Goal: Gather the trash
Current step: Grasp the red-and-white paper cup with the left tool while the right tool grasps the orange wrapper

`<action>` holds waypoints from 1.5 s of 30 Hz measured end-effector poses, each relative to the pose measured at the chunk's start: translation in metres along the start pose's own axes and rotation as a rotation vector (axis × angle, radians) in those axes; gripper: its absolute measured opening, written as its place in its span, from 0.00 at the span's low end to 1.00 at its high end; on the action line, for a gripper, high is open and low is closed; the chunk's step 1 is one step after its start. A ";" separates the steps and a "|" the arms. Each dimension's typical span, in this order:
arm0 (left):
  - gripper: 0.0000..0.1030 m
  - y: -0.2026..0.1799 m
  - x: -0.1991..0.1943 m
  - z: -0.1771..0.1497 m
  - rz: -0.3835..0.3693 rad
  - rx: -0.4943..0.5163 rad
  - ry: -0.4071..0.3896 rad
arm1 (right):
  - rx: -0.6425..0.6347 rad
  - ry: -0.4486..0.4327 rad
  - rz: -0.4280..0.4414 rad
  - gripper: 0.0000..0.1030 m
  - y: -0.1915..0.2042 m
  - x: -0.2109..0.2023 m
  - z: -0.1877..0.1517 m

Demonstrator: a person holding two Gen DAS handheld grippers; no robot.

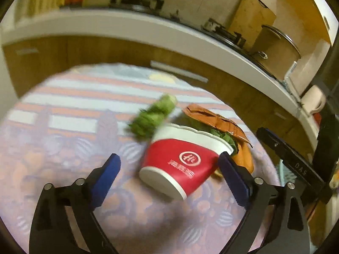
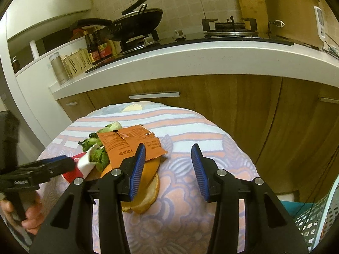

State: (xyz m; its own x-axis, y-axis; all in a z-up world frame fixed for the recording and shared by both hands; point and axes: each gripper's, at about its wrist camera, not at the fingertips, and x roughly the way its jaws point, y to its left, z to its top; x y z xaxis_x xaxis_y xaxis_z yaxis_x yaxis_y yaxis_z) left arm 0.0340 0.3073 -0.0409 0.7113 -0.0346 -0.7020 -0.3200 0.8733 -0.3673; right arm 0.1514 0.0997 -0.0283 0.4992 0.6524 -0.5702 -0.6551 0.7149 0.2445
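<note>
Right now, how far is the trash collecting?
Early. Greens already sit inside the tipped red cup. Neither gripper holds anything: the left gripper stands open around the cup, and the right gripper is open. The orange packet, the bread and loose greens remain on the cloth.

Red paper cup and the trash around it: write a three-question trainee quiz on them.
1. True or false: the red paper cup stands upright.
2. What lies over the cup's mouth? A) orange packet B) pot lid C) white towel
3. Fill in: the greens beside the cup look ____ in the left wrist view.

Key: 1 false, it is tipped on the patterned cloth, lying between the open fingers of the left gripper. 2 A. 3 blurred.
</note>
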 end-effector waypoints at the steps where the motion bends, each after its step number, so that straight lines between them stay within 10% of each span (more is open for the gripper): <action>1: 0.89 0.003 0.006 0.000 -0.036 -0.027 0.024 | 0.001 0.004 0.004 0.42 -0.001 0.001 0.000; 5: 0.83 -0.004 0.014 -0.005 -0.059 0.005 0.035 | 0.010 0.010 0.018 0.44 -0.002 0.002 0.000; 12: 0.39 -0.007 -0.004 -0.015 -0.079 -0.011 0.002 | 0.005 -0.005 0.022 0.44 -0.001 -0.002 -0.001; 23: 0.38 0.028 -0.069 -0.044 0.035 -0.169 -0.165 | -0.153 0.024 0.040 0.44 0.047 -0.007 -0.005; 35: 0.38 0.038 -0.061 -0.049 -0.020 -0.197 -0.159 | -0.268 0.222 -0.063 0.52 0.072 0.067 0.011; 41: 0.39 0.031 -0.061 -0.051 -0.032 -0.180 -0.163 | -0.261 0.233 -0.023 0.14 0.074 0.066 0.016; 45: 0.39 0.026 -0.063 -0.052 -0.026 -0.165 -0.177 | -0.228 0.187 0.069 0.06 0.075 0.045 0.015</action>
State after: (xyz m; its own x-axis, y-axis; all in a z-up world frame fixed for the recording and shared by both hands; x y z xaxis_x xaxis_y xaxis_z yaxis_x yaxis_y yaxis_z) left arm -0.0515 0.3072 -0.0376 0.8145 0.0419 -0.5787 -0.3874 0.7817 -0.4888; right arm 0.1339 0.1866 -0.0239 0.3501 0.6246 -0.6981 -0.8046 0.5821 0.1173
